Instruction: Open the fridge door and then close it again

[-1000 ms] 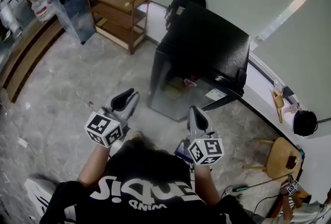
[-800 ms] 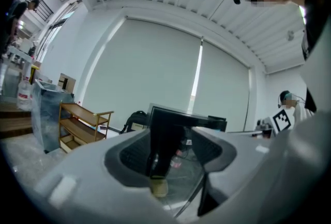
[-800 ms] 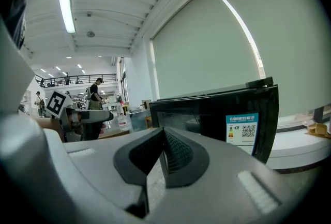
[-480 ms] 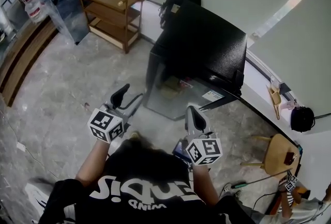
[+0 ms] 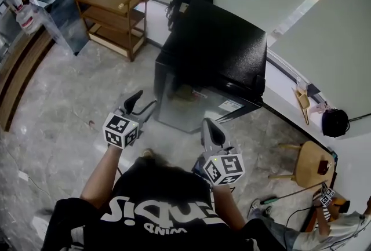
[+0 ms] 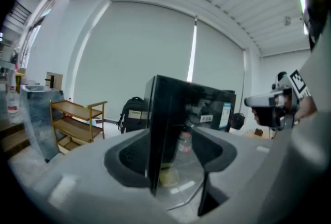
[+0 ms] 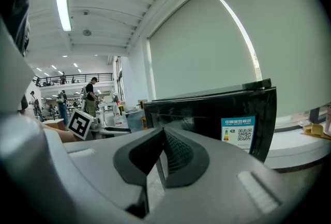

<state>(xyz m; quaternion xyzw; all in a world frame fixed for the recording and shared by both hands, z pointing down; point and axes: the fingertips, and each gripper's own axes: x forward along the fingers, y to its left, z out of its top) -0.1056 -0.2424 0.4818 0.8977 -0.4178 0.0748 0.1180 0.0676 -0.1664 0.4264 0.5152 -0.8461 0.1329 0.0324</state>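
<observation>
Currently, the left gripper point(image 5: 142, 104) is held before the fridge point(image 5: 214, 47), its jaws just opened wide, nothing between them; the right gripper point(image 5: 210, 126) is clenched, empty.

Our left gripper point(image 6: 174, 159): jaws just opened wide, nothing btwn them; black fridge point(image 6: 199, 109) straight ahead, wooden shelf point(image 6: 77, 120) off left.

Fridge point(image 5: 214, 47) contents dim behind glass door point(image 5: 186, 109); label point(image 7: 238, 131) print too small to read.
</observation>
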